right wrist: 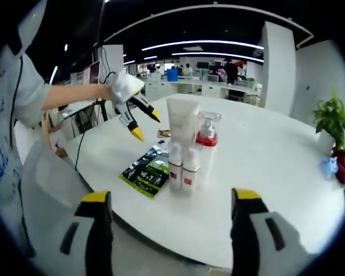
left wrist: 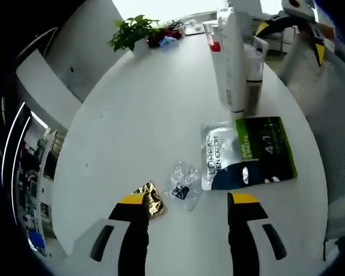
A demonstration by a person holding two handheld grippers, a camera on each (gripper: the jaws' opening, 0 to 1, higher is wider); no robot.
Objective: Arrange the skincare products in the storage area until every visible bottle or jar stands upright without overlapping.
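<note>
I have both tongs off the goods at this moment. The left tongs [left wrist: 187,207] hang spread wide over the near part of the round white counter [left wrist: 138,115], with nothing between the yellow tips. Just beyond them lie a crumpled gold wrapper [left wrist: 150,197], a small clear packet [left wrist: 183,185] and, to the right, a flat L'Oreal sachet [left wrist: 247,153] in silver, dark and green.

The right tongs [right wrist: 171,213] are also gaping and empty, held back from the counter edge and looking across at the skincare cluster [right wrist: 187,152]. That cluster sits in the middle of the counter: a tall white tube [right wrist: 182,122] standing on its cap, a clear pump bottle [right wrist: 207,138] with a red collar just behind it, and two small white bottles [right wrist: 183,168] with red labels in front, all upright and packed close together. In the right gripper view the sachet [right wrist: 145,168] lies flat just left of the cluster, and the left tongs [right wrist: 139,118] hover above it in a gloved hand.

I judge the bottles already settled and the flat sachet the piece left to deal with. The next move, as I see it, calls for lowering the left tongs onto a sachet edge; thin and flush with the counter, it may slip or drag.
</note>
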